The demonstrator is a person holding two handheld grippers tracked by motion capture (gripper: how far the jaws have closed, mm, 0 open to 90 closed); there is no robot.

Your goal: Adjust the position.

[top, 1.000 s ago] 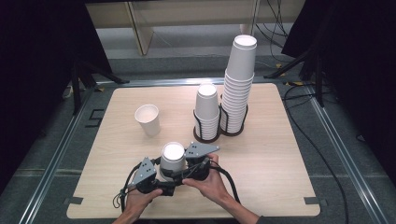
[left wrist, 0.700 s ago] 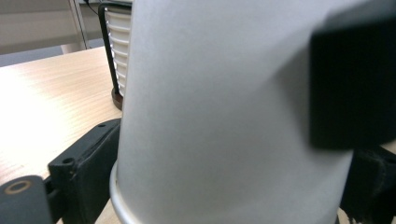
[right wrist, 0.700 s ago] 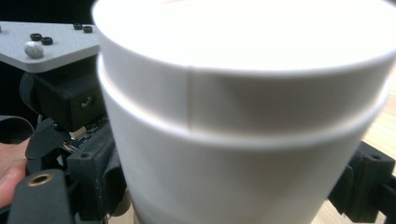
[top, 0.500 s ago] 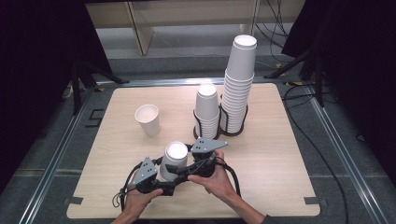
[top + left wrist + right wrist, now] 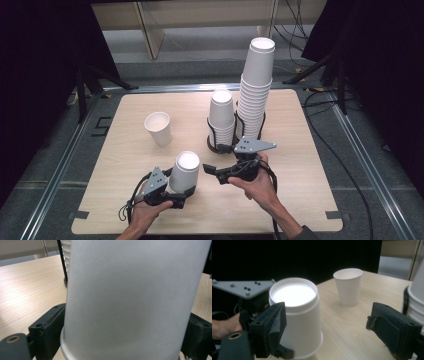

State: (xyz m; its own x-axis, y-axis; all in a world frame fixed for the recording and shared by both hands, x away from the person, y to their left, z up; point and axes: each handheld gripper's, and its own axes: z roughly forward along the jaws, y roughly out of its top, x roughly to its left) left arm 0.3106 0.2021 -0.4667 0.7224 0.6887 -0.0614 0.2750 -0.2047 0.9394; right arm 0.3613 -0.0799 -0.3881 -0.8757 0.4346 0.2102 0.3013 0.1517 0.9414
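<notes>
A white paper cup [image 5: 184,171] stands upside down near the table's front edge. My left gripper [image 5: 187,189] is around its lower part, and its jaws have just been closing on it. In the left gripper view the cup [image 5: 135,300] sits between both black jaws, which press on its sides. My right gripper [image 5: 214,173] hovers to the cup's right, apart from it, pointing left. In the right gripper view the right gripper [image 5: 327,322] is open with nothing between its jaws. The inverted cup [image 5: 295,315] and the left gripper's grey plate [image 5: 242,288] lie beyond its left jaw.
A single upright white cup [image 5: 158,127] stands left of centre. A short stack of cups [image 5: 221,115] and a tall stack [image 5: 256,90] sit in a black wire holder [image 5: 219,146] just behind my right gripper. Metal rails and cables border the table [image 5: 300,200].
My right gripper has drawn away from the inverted cup, moving right and a little up. The left gripper has stayed by the cup, which has not moved.
</notes>
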